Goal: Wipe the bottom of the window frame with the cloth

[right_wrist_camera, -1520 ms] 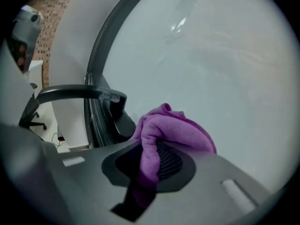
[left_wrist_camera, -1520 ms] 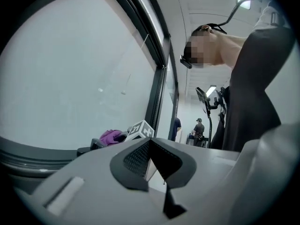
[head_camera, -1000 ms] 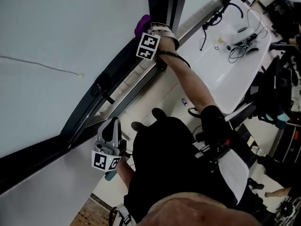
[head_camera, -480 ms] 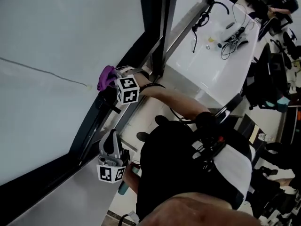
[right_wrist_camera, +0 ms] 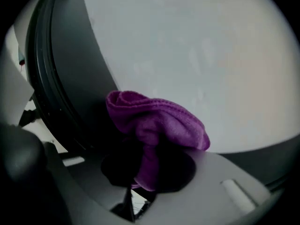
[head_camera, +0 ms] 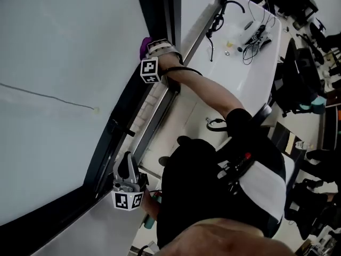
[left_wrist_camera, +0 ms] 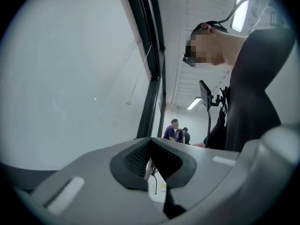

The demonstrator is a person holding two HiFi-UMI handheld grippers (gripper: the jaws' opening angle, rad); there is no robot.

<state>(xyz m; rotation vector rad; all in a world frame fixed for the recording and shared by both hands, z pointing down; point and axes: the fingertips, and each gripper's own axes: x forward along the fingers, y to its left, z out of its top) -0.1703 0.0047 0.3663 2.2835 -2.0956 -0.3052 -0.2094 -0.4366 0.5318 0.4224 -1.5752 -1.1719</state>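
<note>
A purple cloth bunches out of my right gripper, whose jaws are shut on it. In the head view the cloth shows as a small purple tuft pressed against the dark window frame, just ahead of the right gripper on the outstretched arm. The left gripper hangs low beside the frame's lower end, holding nothing. In the left gripper view its jaws stand together with nothing between them, aimed up along the window glass.
A white desk with cables and small items stands to the right of the frame. Dark chairs crowd its far side. People stand far off in the left gripper view. The frosted glass pane fills the left.
The right gripper, with the cloth, slid down the frame toward the left gripper and has now moved back up and away along it. The left gripper stayed low.
</note>
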